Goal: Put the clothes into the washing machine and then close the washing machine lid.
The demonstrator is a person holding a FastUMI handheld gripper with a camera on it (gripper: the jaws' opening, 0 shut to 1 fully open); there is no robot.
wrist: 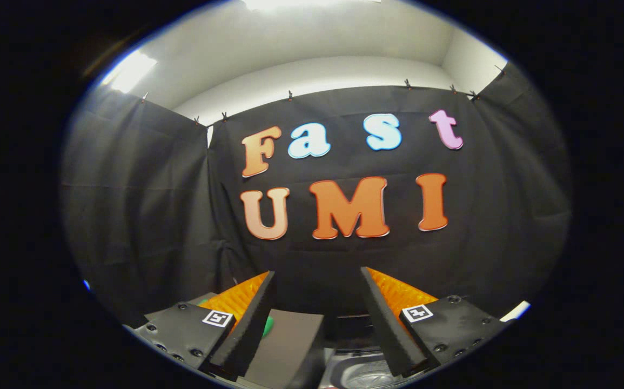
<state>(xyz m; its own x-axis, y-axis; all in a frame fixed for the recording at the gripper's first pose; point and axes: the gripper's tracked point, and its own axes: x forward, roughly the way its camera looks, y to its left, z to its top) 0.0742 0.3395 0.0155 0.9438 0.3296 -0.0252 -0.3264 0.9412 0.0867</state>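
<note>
Gripper [317, 302] is pointing level at the booth's black back wall [128, 205], held high. Jaws are standing wide apart, nothing between them, nothing touching either pad. Orange ribbed backing is showing behind each black pad; square marker tags are sitting on both finger mounts.

Down at 6 o'clock, below and btwn the fingers, a grey flat panel [284, 340] is tilting up. Prob. the washing machine lid standing open, but can't confirm from here. Just to its 3 o'clock side, under the right finger, a pale rounded rim w/ a dark ribbed hollow [363, 373] is peeking through: looks like the washer opening, partly cut off.

A small green patch [267, 326] is showing right against the left finger's inner edge, at abt 7 o'clock. Could be the clothes or part of them; too little visible to say. Its shape, long axis and heading can't be read, since the finger is covering most of it.

Handling, as a guess: fabric will be soft, light, floppy, non-fragile; it'll be sagging and trailing once lifted. Best to be pinching a bunched fold near the middle so no tail is dragging over the rim. Lid will be stiff and hinged: better pushing on its free edge than gripping.

Task seems at the outset: nothing grasped yet.
</note>
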